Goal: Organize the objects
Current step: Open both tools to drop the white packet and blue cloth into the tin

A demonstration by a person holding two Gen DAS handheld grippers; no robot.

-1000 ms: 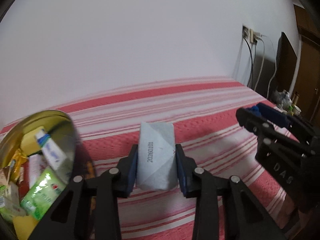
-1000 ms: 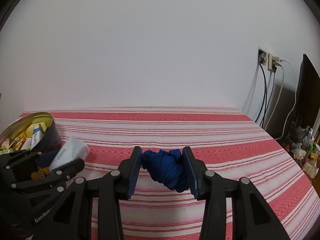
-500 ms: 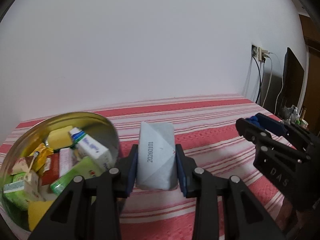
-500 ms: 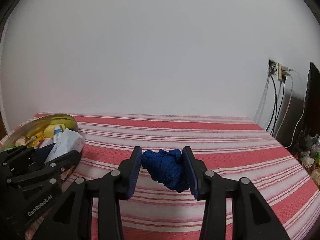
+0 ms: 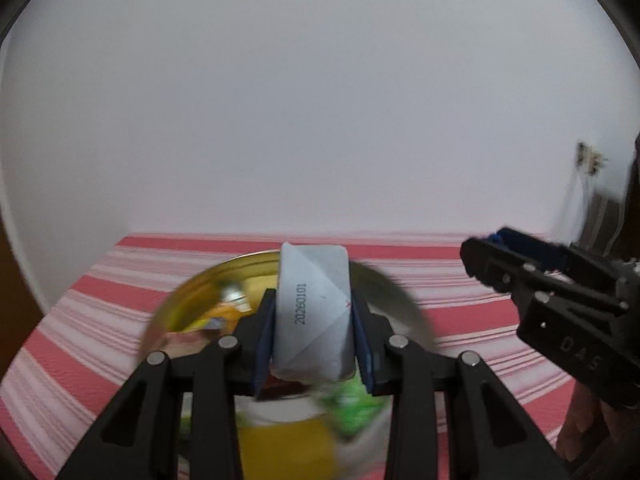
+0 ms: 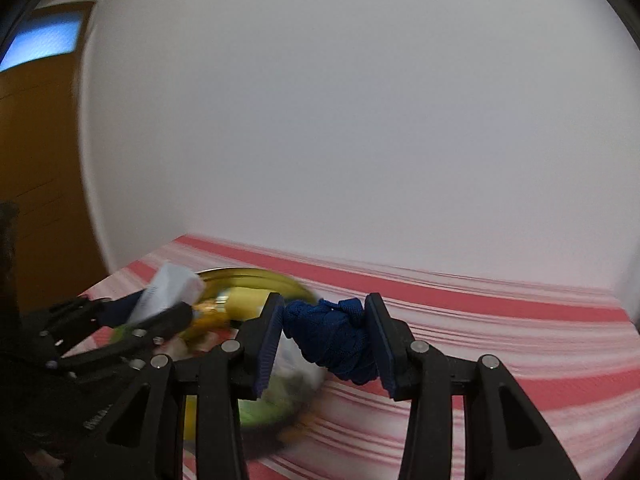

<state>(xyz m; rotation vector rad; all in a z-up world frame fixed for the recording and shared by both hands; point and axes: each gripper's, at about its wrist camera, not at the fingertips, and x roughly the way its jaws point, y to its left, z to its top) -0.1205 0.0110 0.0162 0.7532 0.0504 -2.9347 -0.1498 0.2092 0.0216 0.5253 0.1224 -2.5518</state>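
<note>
My left gripper (image 5: 313, 332) is shut on a pale grey folded packet (image 5: 314, 312) with a printed number, held above the round gold tin (image 5: 192, 300). The tin holds several small packets, blurred here. In the right wrist view my right gripper (image 6: 325, 340) is shut on a bundle of dark blue cord (image 6: 334, 340), just right of the gold tin (image 6: 256, 276). There the left gripper (image 6: 160, 312) shows at the left with the grey packet (image 6: 170, 290) over the tin. In the left wrist view the right gripper (image 5: 520, 256) reaches in from the right.
The tin rests on a red and white striped cloth (image 5: 460, 300) covering the surface. A plain white wall (image 5: 320, 120) stands close behind. A wooden door (image 6: 36, 160) is at the left, and wall sockets with cables (image 5: 588, 160) at the far right.
Both grippers swung left and rose a little with their loads. The tin, at the left edge before, now lies under the left gripper and beside the right one.
</note>
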